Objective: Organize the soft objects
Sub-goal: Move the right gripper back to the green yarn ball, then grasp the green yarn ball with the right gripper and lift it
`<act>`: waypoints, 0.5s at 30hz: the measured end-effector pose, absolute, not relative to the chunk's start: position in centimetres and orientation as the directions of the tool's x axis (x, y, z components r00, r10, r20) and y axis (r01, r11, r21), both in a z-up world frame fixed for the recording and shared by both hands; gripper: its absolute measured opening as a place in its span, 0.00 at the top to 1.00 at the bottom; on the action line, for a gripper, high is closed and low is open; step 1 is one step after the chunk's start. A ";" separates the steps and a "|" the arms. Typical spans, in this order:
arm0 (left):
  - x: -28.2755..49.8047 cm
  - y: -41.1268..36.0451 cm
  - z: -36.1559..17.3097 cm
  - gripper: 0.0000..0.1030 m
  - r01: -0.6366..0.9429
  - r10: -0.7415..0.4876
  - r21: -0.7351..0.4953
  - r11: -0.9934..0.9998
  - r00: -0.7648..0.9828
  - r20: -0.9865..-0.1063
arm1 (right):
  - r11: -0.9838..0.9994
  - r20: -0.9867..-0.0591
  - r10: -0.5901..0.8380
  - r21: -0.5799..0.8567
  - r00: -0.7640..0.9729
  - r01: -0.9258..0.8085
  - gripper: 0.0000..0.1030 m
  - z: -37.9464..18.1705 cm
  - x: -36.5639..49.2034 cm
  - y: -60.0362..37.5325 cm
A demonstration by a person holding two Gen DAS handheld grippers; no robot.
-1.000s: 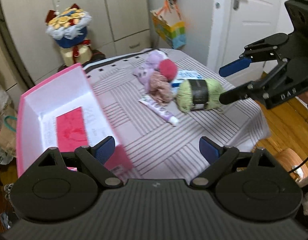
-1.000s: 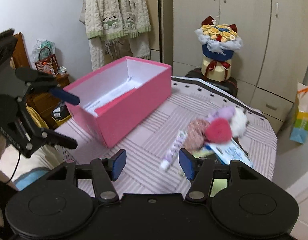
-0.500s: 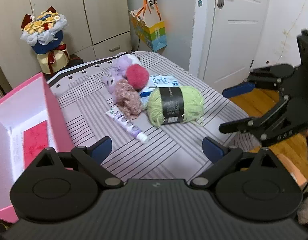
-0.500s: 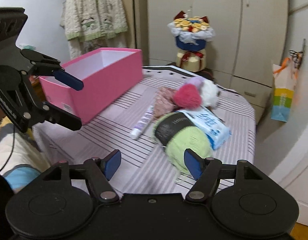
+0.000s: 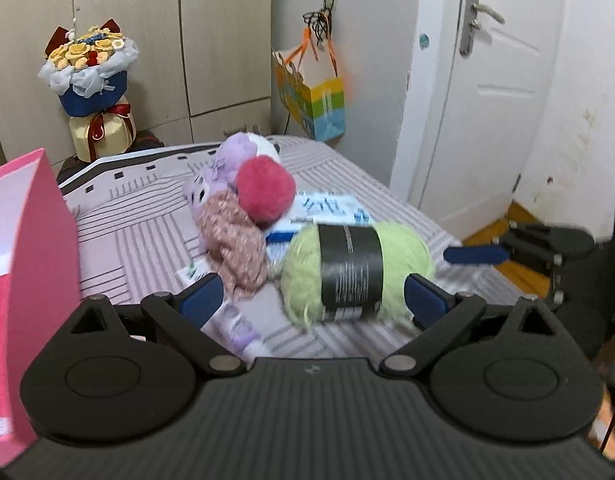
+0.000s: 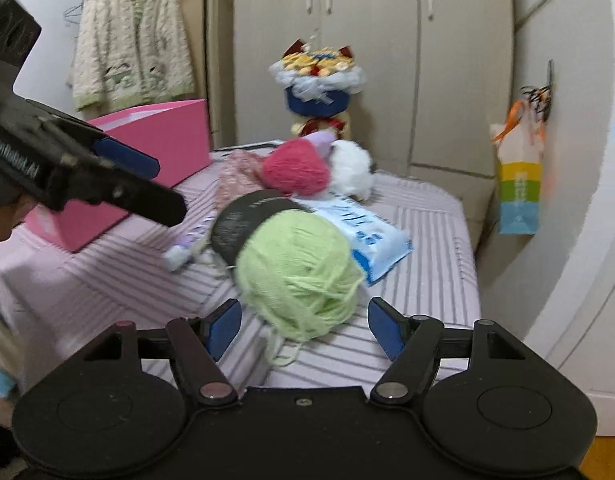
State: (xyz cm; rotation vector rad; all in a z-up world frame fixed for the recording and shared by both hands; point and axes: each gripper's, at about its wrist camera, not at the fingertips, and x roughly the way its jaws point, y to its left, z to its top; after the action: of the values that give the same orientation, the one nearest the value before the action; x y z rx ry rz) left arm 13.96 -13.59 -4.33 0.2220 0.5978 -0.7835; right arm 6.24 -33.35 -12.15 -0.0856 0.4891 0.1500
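A green yarn ball (image 5: 355,270) with a black label lies on the striped table (image 5: 139,224). Behind it lie a red pom-pom (image 5: 265,190), a pink floral cloth (image 5: 235,246), a purple and white plush toy (image 5: 235,156) and a blue-white tissue pack (image 5: 327,208). A purple tube (image 5: 237,326) lies by my left gripper (image 5: 309,300), which is open just short of the yarn. My right gripper (image 6: 303,330) is open with the yarn ball (image 6: 297,270) just ahead between its fingers. The pink box (image 5: 31,248) stands at the left.
A flower bouquet (image 5: 93,80) stands behind the table by the cupboards. A colourful paper bag (image 5: 313,100) hangs on the wall. A white door (image 5: 487,100) is at the right. A cardigan (image 6: 127,52) hangs at the back left in the right wrist view.
Both grippers have moved in toward the green yarn ball, which now looks much larger in both views. The pink box has slid toward the left edge of the left wrist view.
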 end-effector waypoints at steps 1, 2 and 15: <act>14.3 -14.0 -4.5 0.05 0.720 -0.602 -0.031 0.693 0.554 -0.575 | 0.987 -0.466 0.109 -0.056 0.878 -0.152 0.27 -12.5 6.4 -33.2; 14.6 -14.4 -4.7 0.05 0.722 -0.604 -0.033 0.692 0.553 -0.574 | 0.987 -0.458 0.104 -0.061 0.883 -0.148 0.25 -12.7 6.5 -33.1; 17.9 -15.5 -7.5 0.09 0.673 -0.671 -0.254 0.694 0.479 -0.566 | 0.984 -0.426 0.137 0.161 0.894 -0.074 0.14 -14.2 8.0 -32.7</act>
State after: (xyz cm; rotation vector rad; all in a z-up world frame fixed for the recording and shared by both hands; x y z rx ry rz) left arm 17.93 -15.48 -7.50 0.0034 0.6893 -0.8208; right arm 8.02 -32.68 -14.22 0.1426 0.4516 0.1094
